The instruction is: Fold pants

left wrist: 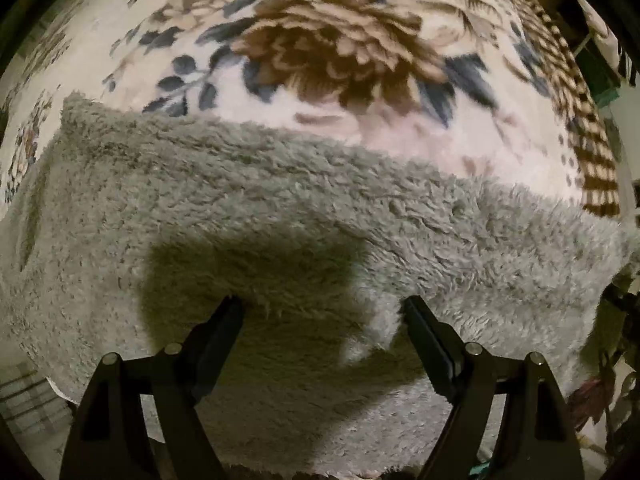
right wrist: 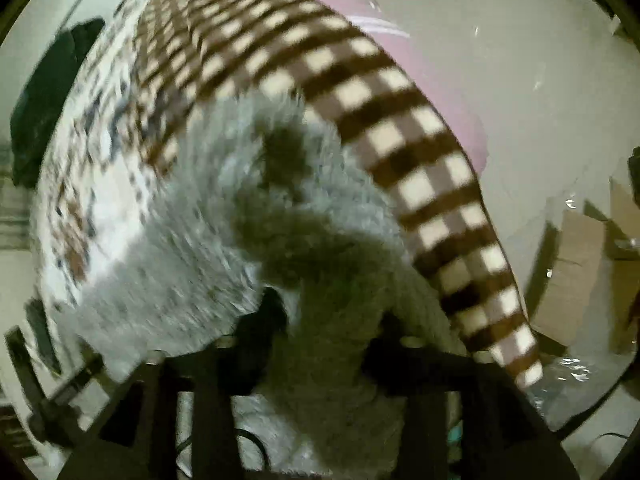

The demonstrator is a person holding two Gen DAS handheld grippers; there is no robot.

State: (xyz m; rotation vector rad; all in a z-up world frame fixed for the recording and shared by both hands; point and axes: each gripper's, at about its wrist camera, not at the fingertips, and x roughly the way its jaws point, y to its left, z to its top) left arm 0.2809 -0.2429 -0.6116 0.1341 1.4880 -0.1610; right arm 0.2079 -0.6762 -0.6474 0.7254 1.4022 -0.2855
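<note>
Left gripper: released, jaws spread over fleece pants, poised to grasp.
Right gripper: grasping pants' bunched fleece near floral blanket's checked edge, apparently for folding.

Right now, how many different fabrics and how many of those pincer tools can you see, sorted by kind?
Grey fluffy pants: 1
Floral blanket with checked border: 1
Pink sheet: 1
Grippers: 2, the left gripper open over the pants, the right gripper too blurred to judge
Total: 5

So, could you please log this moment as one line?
task: fold pants | left gripper: open over pants | right gripper: blurred, fleece between fingers, grip unclear | surface: blanket
</note>
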